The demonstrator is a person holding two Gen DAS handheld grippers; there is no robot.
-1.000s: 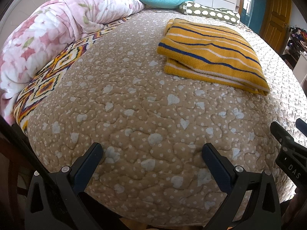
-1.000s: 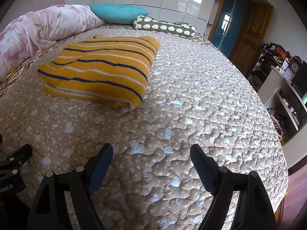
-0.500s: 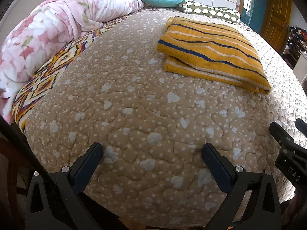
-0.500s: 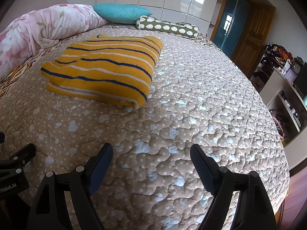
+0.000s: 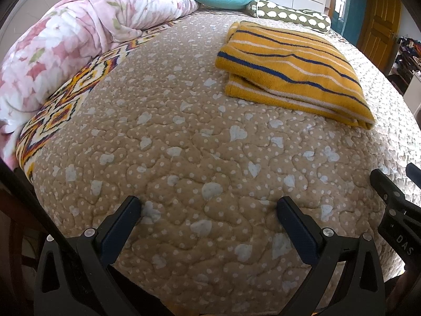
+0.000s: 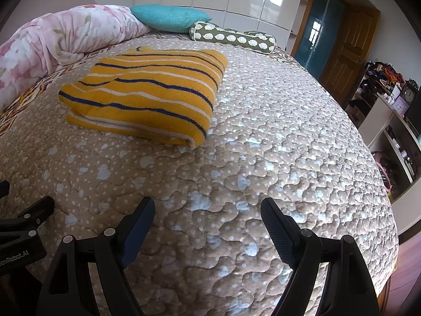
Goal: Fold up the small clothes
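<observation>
A folded yellow sweater (image 5: 292, 71) with blue and white stripes lies flat on the tan quilted bedspread (image 5: 200, 158), toward the far right in the left wrist view and at the left middle (image 6: 147, 97) in the right wrist view. My left gripper (image 5: 209, 208) hovers over the near edge of the bed, open, nothing between its fingers. My right gripper (image 6: 208, 210) is open too and empty, well short of the sweater. Each gripper shows at the edge of the other's view.
A rolled pink floral duvet (image 5: 79, 42) runs along the left side of the bed. A turquoise pillow (image 6: 168, 17) and a green patterned bolster (image 6: 234, 38) lie at the head. Wooden doors (image 6: 347, 52) and cluttered shelves (image 6: 389, 110) stand to the right.
</observation>
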